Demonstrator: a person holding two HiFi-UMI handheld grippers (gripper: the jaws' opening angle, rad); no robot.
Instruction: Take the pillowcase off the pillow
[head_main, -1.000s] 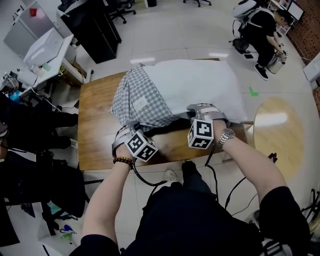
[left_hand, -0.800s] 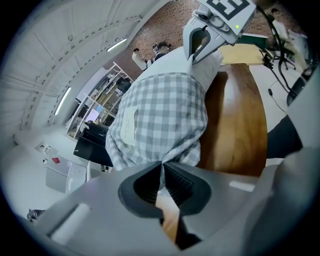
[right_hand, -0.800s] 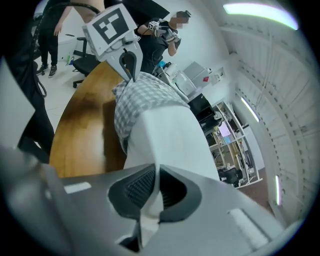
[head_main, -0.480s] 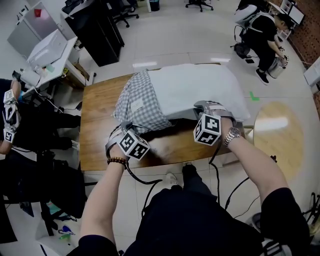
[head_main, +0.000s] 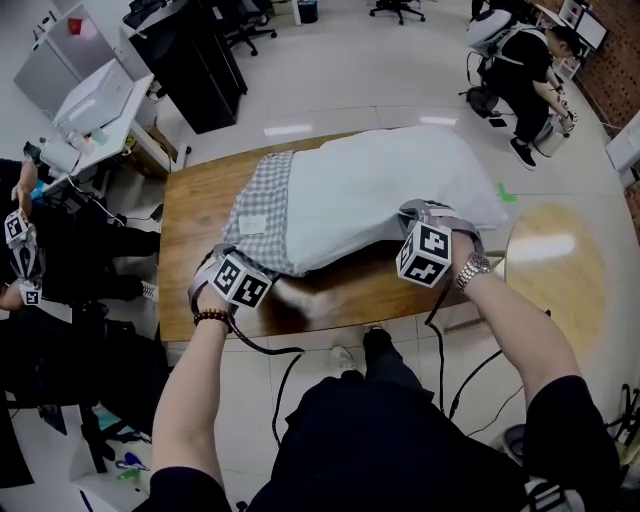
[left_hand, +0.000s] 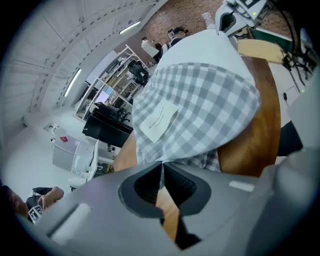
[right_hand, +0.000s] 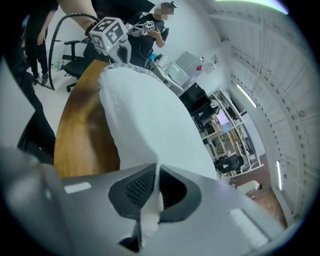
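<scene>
Your left hand-held gripper (head_main: 228, 256) has its jaws together, clamped on the near edge of the checked pillowcase (head_main: 262, 215). In the left gripper view a fold of that checked cloth (left_hand: 200, 105) runs straight down into the closed jaw line (left_hand: 161, 172). Your right hand-held gripper (head_main: 407, 216) is likewise closed, pinching a thin fold of the white pillow (head_main: 390, 185) at its near edge; in the right gripper view the white cloth (right_hand: 145, 115) passes down between the jaws (right_hand: 156, 175).

In the head view the pillow lies across the wooden tabletop (head_main: 195, 210), its length running from 9 o'clock to 3 o'clock. The pillowcase covers only the 9 o'clock end, with the rest of the pillow bare and white. A white label (head_main: 252, 224) sits on the checked cloth, toward 12 o'clock from your left hand-held gripper. The near side of the pillow is lifted clear of the tabletop between your two hands.
</scene>
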